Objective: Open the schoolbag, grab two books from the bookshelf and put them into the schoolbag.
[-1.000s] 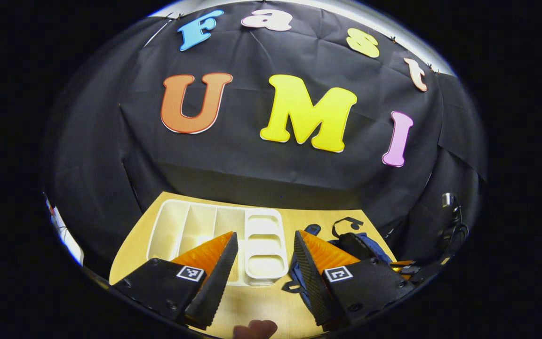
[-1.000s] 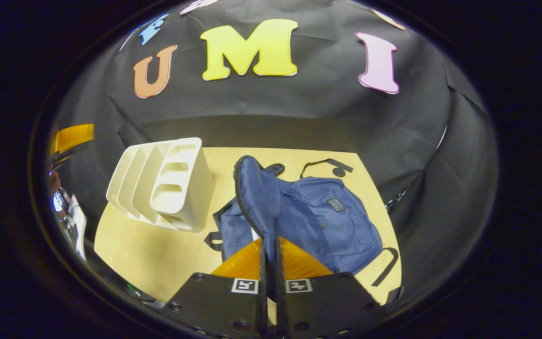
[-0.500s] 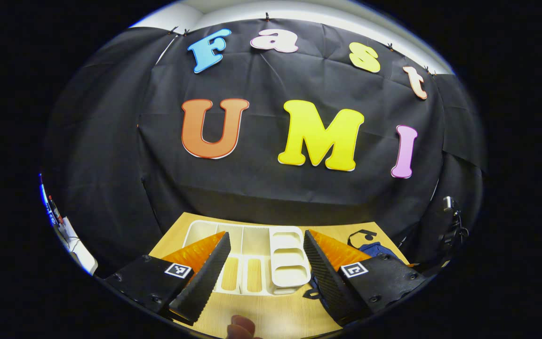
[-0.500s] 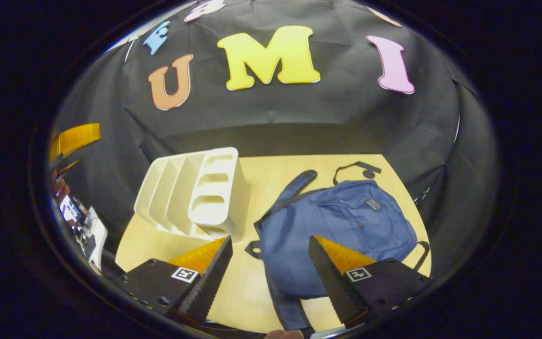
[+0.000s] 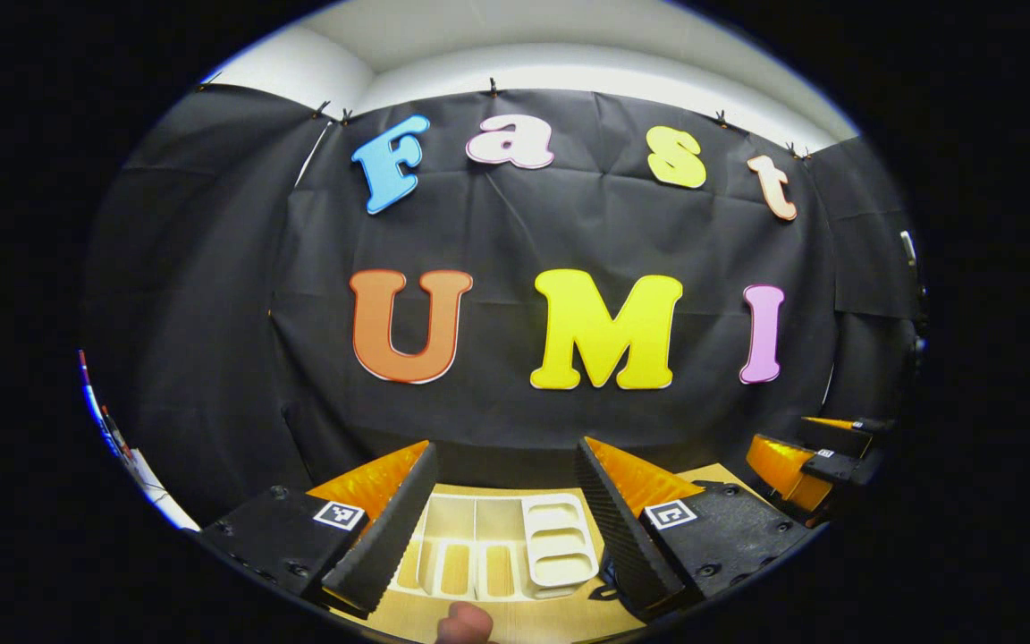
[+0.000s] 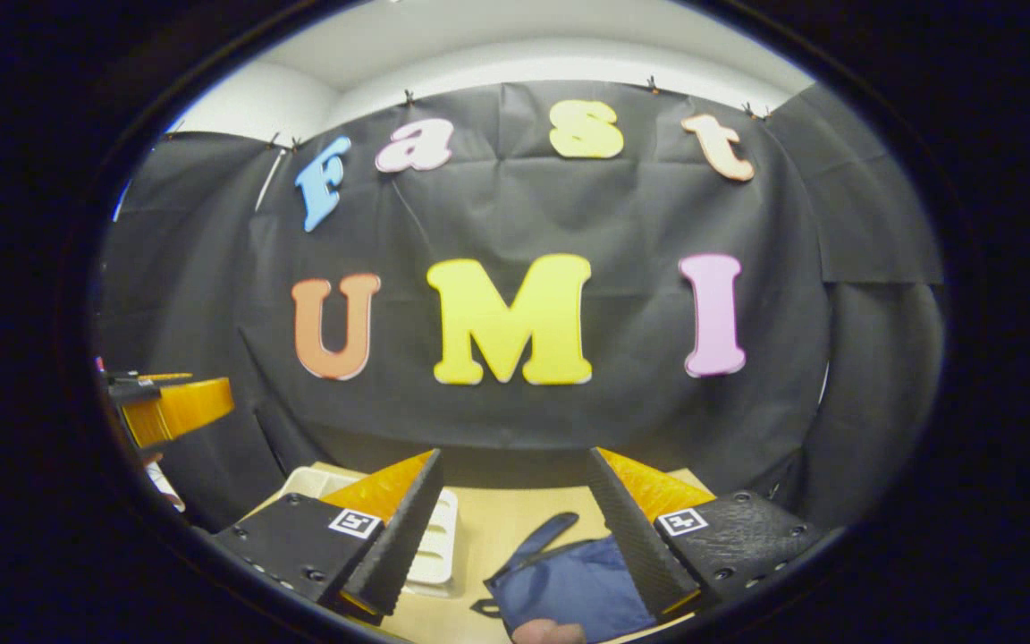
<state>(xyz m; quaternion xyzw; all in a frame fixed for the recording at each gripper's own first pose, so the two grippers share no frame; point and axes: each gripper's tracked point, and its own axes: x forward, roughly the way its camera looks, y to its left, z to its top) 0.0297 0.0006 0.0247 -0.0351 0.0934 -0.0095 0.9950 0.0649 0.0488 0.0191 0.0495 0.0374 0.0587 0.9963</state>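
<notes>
Both fingers of the left gripper (image 5: 504, 519) stand wide apart in the left gripper view, holding nothing, raised above the pale wooden table (image 5: 515, 617) and aimed mostly at the black cloth wall (image 5: 211, 295). Between them, low down, sits the white plastic bookshelf (image 5: 502, 550) with its upright dividers and a side panel with three rounded slots. Its compartments look bare as far as can be seen; I cannot make out any books there. A fingertip (image 5: 466, 623) of the person pokes in at the bottom edge, just in front of the shelf. Off to the right, the other gripper (image 5: 806, 452) hangs in the air near the cloth, well apart from the shelf. White ceiling (image 5: 515, 36) shows over the top of the cloth.

From the right gripper view, the right gripper (image 6: 515, 523) is likewise spread open and empty, held above the table. The navy-blue fabric schoolbag (image 6: 573, 586) lies flat on the wood between its fingers, toward the right one, which covers the bag's right part; one dark strap curls up from its top. Behind the left finger, part of the white bookshelf peeks out, beside the bag but not touching it. At the far left, the left gripper floats in front of the cloth. Another fingertip (image 6: 549, 633) shows at the bottom edge, over the bag.
</notes>
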